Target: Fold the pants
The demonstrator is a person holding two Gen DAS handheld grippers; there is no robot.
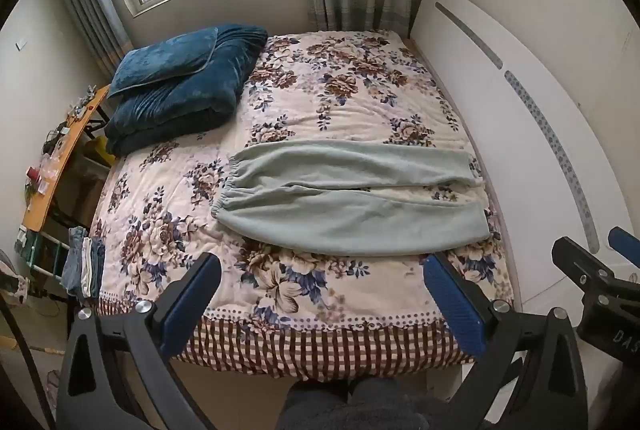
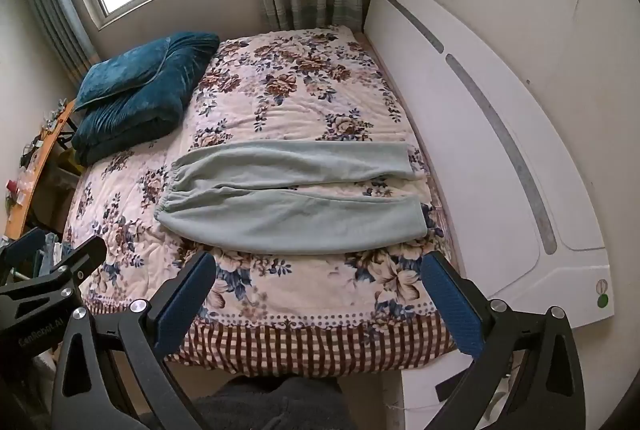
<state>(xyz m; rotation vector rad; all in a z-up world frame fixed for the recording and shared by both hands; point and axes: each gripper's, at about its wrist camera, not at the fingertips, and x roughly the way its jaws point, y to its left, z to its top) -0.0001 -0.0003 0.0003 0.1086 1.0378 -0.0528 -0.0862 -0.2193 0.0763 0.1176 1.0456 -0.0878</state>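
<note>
Pale green pants (image 1: 352, 198) lie flat across the floral bed cover (image 1: 320, 98), elastic waistband to the left, both legs stretched right toward the headboard. They also show in the right wrist view (image 2: 296, 198). My left gripper (image 1: 320, 270) is open and empty, held above the near edge of the bed, short of the pants. My right gripper (image 2: 316, 270) is open and empty too, at about the same height, beside the left one; its fingers (image 1: 580, 262) show at the right edge of the left wrist view.
A folded blue blanket with a pillow (image 1: 180, 86) lies at the far left of the bed. A white headboard (image 1: 520, 118) runs along the right. A wooden desk (image 1: 60, 158) with clutter stands left of the bed. Window and curtains are behind.
</note>
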